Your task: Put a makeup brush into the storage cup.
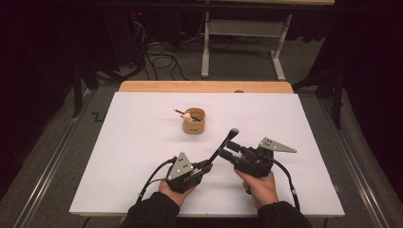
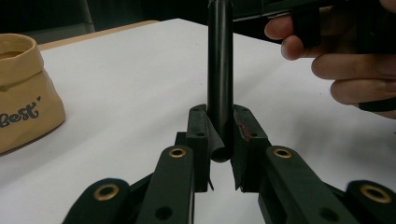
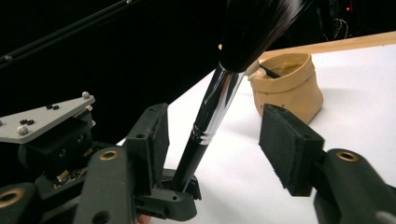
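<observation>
A makeup brush (image 1: 225, 144) with a black handle, a silver ferrule (image 3: 215, 105) and dark bristles (image 3: 254, 28) slants up and to the right from my left gripper (image 1: 205, 166). That gripper is shut on the low end of the handle (image 2: 219, 88). My right gripper (image 1: 224, 154) reaches in from the right at mid-handle. In the right gripper view (image 3: 219, 135) its jaws stand apart with the brush between them, close to the left pad (image 3: 152, 140) and clear of the right pad (image 3: 289, 149).
A small tan paper pouch (image 1: 195, 122) printed "Best" (image 2: 21, 114) stands on the white board (image 1: 142, 142) beyond the grippers, with a thin dark stick poking out of it. A wooden table edge (image 1: 204, 86) runs along the back.
</observation>
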Tool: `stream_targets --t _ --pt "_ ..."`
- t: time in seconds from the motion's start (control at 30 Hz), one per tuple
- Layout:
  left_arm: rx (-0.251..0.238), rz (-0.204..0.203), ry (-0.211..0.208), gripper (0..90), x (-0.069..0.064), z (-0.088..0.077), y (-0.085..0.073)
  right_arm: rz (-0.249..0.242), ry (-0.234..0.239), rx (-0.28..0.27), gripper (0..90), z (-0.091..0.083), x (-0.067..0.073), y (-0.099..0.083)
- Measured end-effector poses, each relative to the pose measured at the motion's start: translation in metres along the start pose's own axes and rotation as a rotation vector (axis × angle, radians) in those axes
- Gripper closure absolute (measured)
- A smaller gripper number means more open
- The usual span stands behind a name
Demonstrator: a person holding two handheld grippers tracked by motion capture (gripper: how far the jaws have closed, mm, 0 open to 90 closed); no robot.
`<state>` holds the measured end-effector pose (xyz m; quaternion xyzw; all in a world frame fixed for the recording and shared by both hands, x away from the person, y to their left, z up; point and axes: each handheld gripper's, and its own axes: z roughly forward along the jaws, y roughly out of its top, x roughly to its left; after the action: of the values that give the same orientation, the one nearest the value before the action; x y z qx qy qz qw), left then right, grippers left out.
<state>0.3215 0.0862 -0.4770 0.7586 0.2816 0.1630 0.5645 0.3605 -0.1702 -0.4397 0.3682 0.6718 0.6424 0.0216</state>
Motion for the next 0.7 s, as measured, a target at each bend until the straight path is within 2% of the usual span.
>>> stream_targets --t 0.37,0.7 --pt "0.01 0.013 -0.007 79.3 -0.0022 0.0016 -0.0004 0.011 0.01 -0.014 52.6 -0.0009 0.0002 0.0003" --pt "0.016 0.018 -0.016 79.3 -0.0034 0.0024 -0.0008 0.018 0.014 -0.017 63.0 -0.0011 -0.0008 0.0002"
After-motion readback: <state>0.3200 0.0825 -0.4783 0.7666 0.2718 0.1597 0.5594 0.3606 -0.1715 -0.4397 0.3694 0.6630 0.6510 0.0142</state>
